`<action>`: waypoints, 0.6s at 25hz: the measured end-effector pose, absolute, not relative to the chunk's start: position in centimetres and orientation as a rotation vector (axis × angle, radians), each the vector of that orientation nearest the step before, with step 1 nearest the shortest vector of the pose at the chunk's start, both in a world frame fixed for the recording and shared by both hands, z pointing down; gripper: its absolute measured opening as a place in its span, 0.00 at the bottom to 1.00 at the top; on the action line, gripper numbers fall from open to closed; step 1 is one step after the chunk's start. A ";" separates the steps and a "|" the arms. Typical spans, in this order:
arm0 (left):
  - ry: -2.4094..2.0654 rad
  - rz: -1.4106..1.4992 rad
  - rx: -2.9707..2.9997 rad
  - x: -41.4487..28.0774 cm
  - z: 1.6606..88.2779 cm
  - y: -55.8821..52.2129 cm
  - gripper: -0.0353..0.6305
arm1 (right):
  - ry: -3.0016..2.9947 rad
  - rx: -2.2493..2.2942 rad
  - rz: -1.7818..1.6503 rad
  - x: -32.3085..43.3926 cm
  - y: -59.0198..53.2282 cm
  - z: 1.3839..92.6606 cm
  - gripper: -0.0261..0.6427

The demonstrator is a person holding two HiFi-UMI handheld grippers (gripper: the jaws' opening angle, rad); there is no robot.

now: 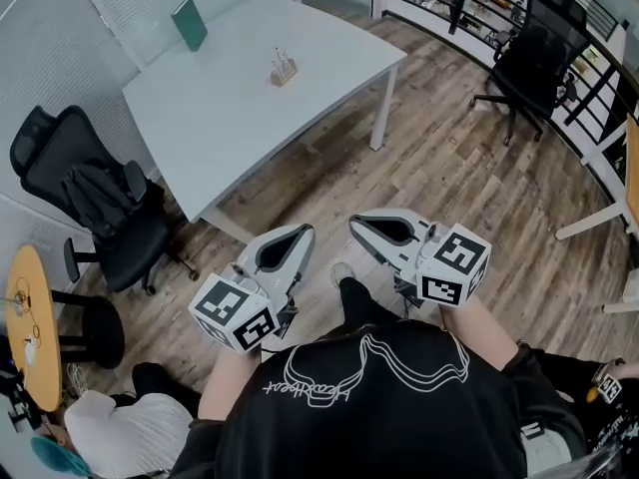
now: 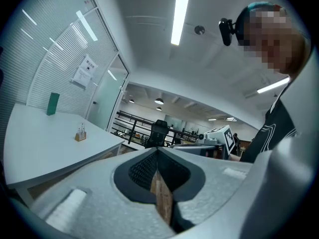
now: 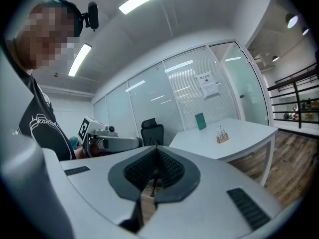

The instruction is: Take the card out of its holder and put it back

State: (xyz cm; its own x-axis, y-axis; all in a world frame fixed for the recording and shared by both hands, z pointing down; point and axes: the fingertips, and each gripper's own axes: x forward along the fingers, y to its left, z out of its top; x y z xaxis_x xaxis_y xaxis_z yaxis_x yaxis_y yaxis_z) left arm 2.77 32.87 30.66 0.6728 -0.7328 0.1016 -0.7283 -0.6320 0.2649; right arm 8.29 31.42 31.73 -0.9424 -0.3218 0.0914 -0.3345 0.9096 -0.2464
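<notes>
A small wooden holder [image 1: 284, 68] with thin pale pieces standing upright in it sits near the middle of the white table [image 1: 230, 128]. It also shows far off in the left gripper view [image 2: 80, 135] and the right gripper view [image 3: 222, 136]. My left gripper [image 1: 303, 231] [image 2: 157, 151] and right gripper [image 1: 357, 225] [image 3: 155, 148] hang close to my body over the wood floor, well short of the table. Both are shut with nothing between the jaws.
A green upright card [image 1: 189, 23] stands at the table's far edge by the glass wall. A black office chair [image 1: 95, 208] is at the table's left and another [image 1: 529, 58] at the far right. A round yellow table [image 1: 30, 327] and a crouched person [image 1: 105, 432] are at lower left.
</notes>
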 end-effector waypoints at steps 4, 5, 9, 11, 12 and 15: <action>-1.185 -0.005 2.586 2.1 31.5 27.8 0.07 | -3.023 0.504 0.425 7.7 26.3 32.6 0.05; -1.195 -0.008 2.573 1.7 31.7 26.2 0.07 | -3.024 0.487 0.425 7.3 25.0 32.8 0.05; -1.242 -0.040 2.495 -0.4 32.4 19.0 0.07 | -3.022 0.459 0.395 5.8 18.3 33.1 0.05; -1.258 -0.021 2.487 -1.0 32.7 15.6 0.07 | -3.021 0.452 0.398 5.3 14.7 33.2 0.05; -1.265 -0.002 2.494 -1.1 32.8 14.0 0.07 | -3.020 0.449 0.402 5.2 13.0 33.2 0.05; -1.274 0.032 2.518 -1.1 32.5 10.1 0.08 | -3.022 0.436 0.400 4.9 8.8 32.8 0.05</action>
State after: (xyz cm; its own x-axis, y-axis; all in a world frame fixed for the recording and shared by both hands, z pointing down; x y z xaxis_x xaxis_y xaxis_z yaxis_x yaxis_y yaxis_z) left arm -1.08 10.12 32.54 0.6025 -0.7815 0.1618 -0.7887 -0.5521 0.2704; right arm 4.87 8.75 32.80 -0.9580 -0.2695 0.0982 -0.2858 0.9262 -0.2461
